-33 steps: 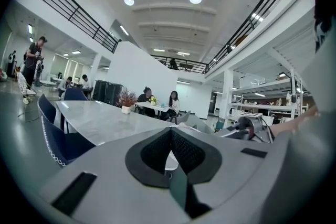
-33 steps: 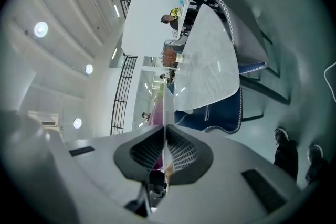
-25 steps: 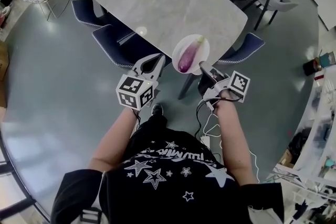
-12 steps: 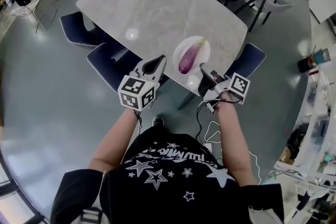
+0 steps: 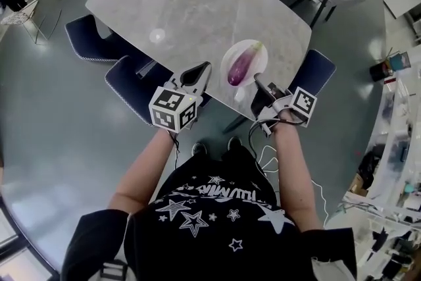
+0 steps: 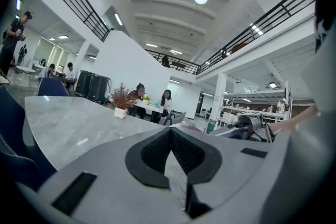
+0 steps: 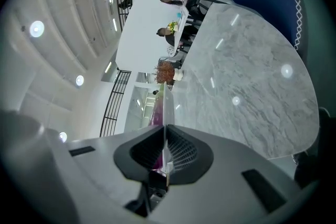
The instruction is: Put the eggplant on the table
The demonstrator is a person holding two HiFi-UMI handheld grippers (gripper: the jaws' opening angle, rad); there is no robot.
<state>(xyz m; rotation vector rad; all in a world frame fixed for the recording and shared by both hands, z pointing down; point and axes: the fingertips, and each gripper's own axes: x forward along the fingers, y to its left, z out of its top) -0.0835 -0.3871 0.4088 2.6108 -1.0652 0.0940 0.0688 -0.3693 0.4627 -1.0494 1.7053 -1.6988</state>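
The right gripper [image 5: 257,85] is pinching the plate [image 5: 259,64] by its rim over the table's [image 5: 191,10] near edge. Any tilt risks the eggplant [image 5: 241,66] rolling off. The left gripper [image 5: 203,68] is hanging closed and empty.

The eggplant [image 5: 241,66] is long and glossy purple, its pale green stem end pointing away from the person. It lies lengthwise on a round white plate [image 5: 256,66] over the near edge of the grey marbled table [image 5: 177,10]. The right gripper [image 5: 258,87] clamps the plate's rim.
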